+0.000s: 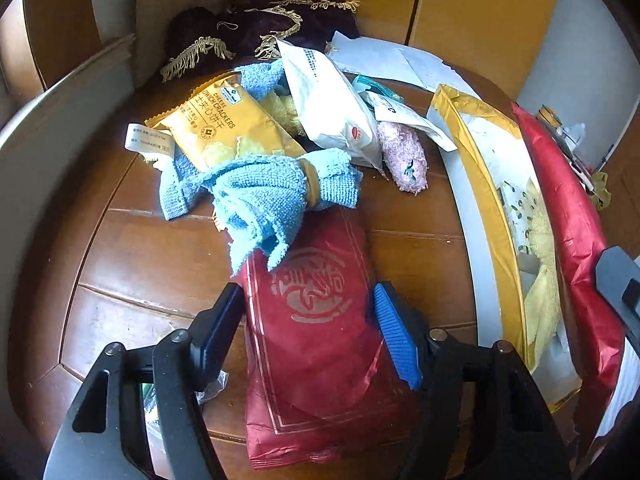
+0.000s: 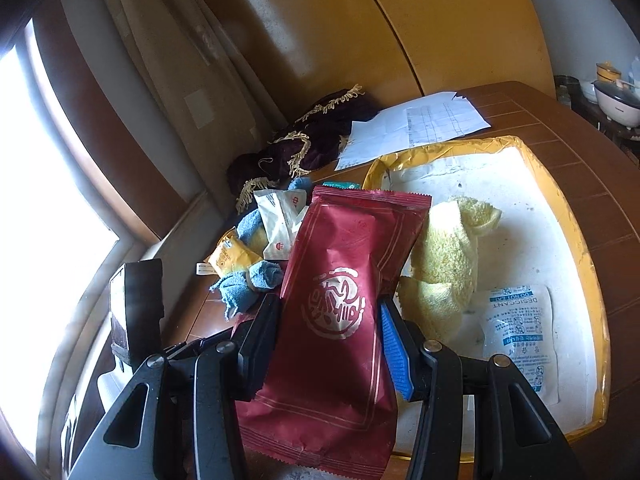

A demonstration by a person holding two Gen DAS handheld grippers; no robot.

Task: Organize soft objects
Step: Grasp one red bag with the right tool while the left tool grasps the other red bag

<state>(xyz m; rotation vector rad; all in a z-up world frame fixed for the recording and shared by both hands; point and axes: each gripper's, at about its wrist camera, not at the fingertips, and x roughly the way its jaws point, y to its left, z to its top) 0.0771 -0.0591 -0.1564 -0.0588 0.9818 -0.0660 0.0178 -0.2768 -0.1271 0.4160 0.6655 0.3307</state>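
A red foil packet [image 1: 320,352] lies flat on the wooden table. My left gripper [image 1: 308,316] is open, with one finger against each long edge of the packet. A second red packet [image 2: 340,260] is pinched in my right gripper [image 2: 328,312], which is shut on it and holds it over the near left edge of the yellow-rimmed tray [image 2: 576,240]. In the left wrist view that packet [image 1: 568,208] shows edge-on at the right. A yellow towel [image 2: 448,256] and a desiccant sachet [image 2: 516,332] lie in the tray. A blue cloth [image 1: 260,196] overlaps the top of the flat packet.
Behind the blue cloth sit a yellow cracker packet [image 1: 224,124], a white pouch [image 1: 328,112] and a pink fluffy item [image 1: 404,156]. A dark fringed cloth [image 1: 260,28] and loose papers [image 2: 416,128] lie at the back by the cabinet. A window sill borders the table's left.
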